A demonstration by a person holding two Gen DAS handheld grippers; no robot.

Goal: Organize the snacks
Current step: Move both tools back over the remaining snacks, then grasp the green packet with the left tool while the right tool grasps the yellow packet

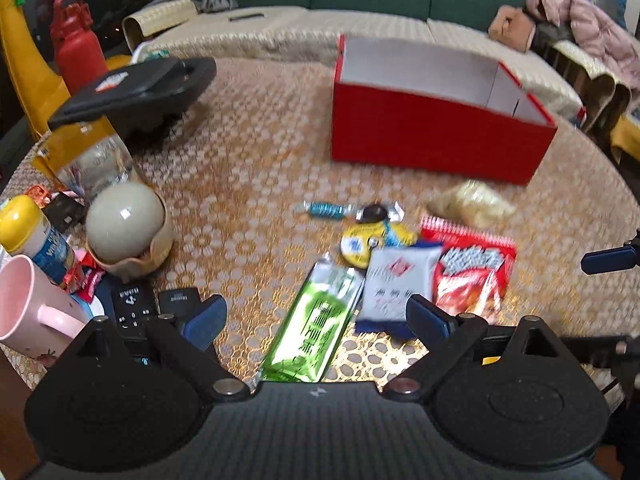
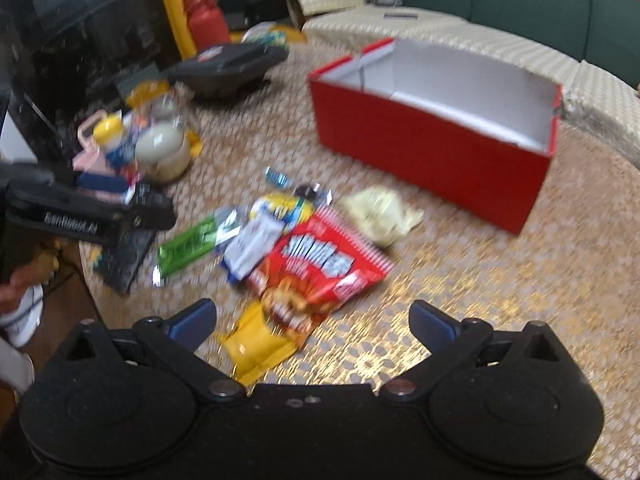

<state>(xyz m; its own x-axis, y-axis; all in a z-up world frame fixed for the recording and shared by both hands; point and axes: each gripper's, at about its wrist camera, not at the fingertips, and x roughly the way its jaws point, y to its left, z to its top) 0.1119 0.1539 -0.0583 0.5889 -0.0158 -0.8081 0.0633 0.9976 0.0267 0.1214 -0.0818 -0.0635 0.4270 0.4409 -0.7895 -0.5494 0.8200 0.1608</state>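
Left gripper (image 1: 316, 316) jaws wide, nothing held, hovering over the green snack packet (image 1: 310, 330), which lies flat on the desk (image 1: 248, 168) between the blue fingertips (image 1: 204, 320). Right gripper (image 2: 312, 322) jaws also wide and empty, above the near end of the red snack bag (image 2: 320, 268) and a yellow packet (image 2: 254, 344). Snacks are in a loose pile mid-desk: white-and-blue packet (image 1: 394, 280) overlapping the red bag's left edge, yellow round snack (image 1: 370, 242) just behind it, blue-wrapped candy (image 1: 326, 210), dark candy (image 1: 376, 213), pale crumpled bag (image 1: 472, 202) nearest the box. Red box (image 1: 432, 136) is open, white inside, nothing visible in it, behind the pile and apart from it. Clutter on the left edge: pink mug (image 1: 28, 308), remote (image 1: 132, 308), round ceramic pot (image 1: 128, 232), red bottle (image 1: 76, 40). Both views blurred.
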